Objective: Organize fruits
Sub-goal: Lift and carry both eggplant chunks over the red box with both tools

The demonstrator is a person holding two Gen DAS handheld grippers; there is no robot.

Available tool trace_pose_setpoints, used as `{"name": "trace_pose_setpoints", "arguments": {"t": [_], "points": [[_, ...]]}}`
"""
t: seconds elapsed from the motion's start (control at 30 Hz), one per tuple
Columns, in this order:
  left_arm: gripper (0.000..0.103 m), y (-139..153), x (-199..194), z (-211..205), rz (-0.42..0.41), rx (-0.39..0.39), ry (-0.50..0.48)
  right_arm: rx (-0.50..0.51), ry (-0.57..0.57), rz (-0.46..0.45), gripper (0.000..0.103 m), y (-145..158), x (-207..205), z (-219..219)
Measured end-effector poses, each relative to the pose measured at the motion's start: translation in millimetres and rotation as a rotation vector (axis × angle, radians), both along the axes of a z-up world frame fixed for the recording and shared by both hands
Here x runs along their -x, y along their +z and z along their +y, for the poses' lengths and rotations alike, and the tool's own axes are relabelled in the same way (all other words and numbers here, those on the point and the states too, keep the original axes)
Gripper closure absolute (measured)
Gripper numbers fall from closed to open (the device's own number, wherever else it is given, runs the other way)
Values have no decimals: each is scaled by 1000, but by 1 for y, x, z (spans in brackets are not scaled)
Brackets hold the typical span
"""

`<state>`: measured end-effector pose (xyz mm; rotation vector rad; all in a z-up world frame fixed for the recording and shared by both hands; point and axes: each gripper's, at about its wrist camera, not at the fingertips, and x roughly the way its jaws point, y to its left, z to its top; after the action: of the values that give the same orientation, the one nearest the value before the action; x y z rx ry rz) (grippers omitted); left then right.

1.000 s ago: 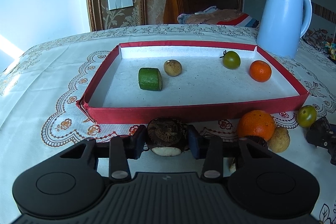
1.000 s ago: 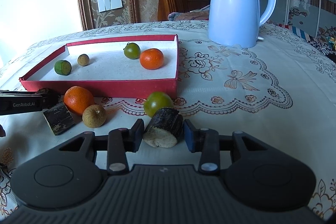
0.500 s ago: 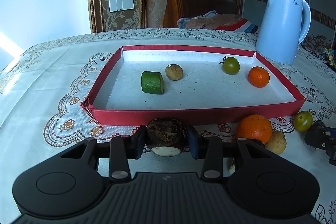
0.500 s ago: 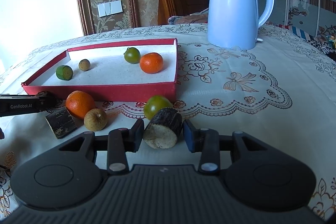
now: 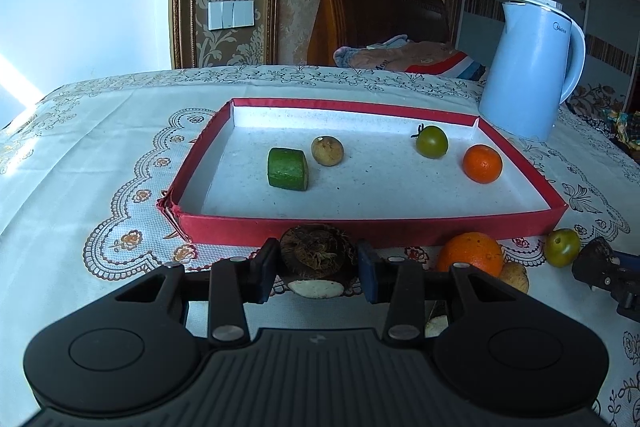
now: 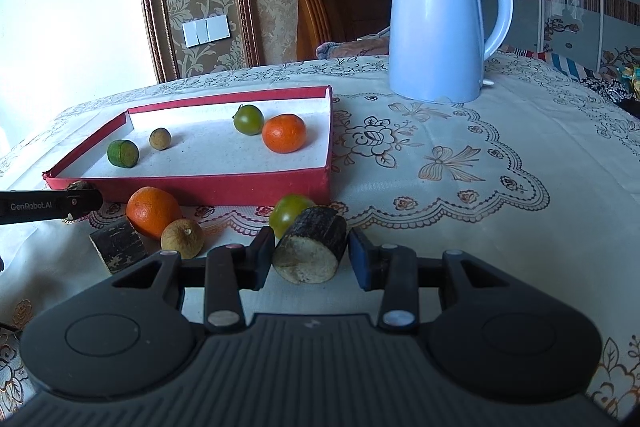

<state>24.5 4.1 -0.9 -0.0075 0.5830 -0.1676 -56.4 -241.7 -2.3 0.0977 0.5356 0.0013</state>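
Your left gripper [image 5: 318, 269] grips a brown root [image 5: 316, 253] low in the frame, below the red tray [image 5: 376, 229]. Your right gripper [image 6: 312, 257] grips a dark chunk [image 6: 314, 245].

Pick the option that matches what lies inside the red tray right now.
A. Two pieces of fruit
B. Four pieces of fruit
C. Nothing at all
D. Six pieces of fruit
B: inside the red tray lie a green chunk, a small brown fruit, a green tomato and a small orange.
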Motion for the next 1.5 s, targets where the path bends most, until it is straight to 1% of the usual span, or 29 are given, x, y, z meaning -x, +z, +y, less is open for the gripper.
{"name": "trace_pose_setpoints", "arguments": {"t": [0.13, 0.3, 0.5, 0.67, 0.87, 1.03, 1.2, 1.37, 1.5], "points": [[63, 1, 1, -5, -10, -18, -10, -3, 5, -15, 65, 5, 2, 2], [63, 3, 2, -9, -15, -18, -18, 19, 25, -42, 65, 18, 1, 11], [63, 9, 0, -15, -19, -37, -23, 56, 50, -71, 65, 34, -7, 23], [63, 18, -4, -18, -28, -35, -16, 80, 66, -82, 65, 39, -18, 34], [63, 27, -17, -29, -45, -59, 8, 96, 75, -71, 65, 39, -38, 43], [63, 28, -33, -30, -33, -40, 33, 99, 74, -65, 65, 38, -54, 46], [63, 20, -54, -29, 9, -33, 62, 125, 80, -38, 65, 34, -77, 50], [63, 8, -75, -25, 50, -53, 107, 119, 89, -4, 65, 25, -102, 56], [63, 7, -80, -22, 35, -62, 131, 114, 95, 23, 65, 19, -116, 59]]}}
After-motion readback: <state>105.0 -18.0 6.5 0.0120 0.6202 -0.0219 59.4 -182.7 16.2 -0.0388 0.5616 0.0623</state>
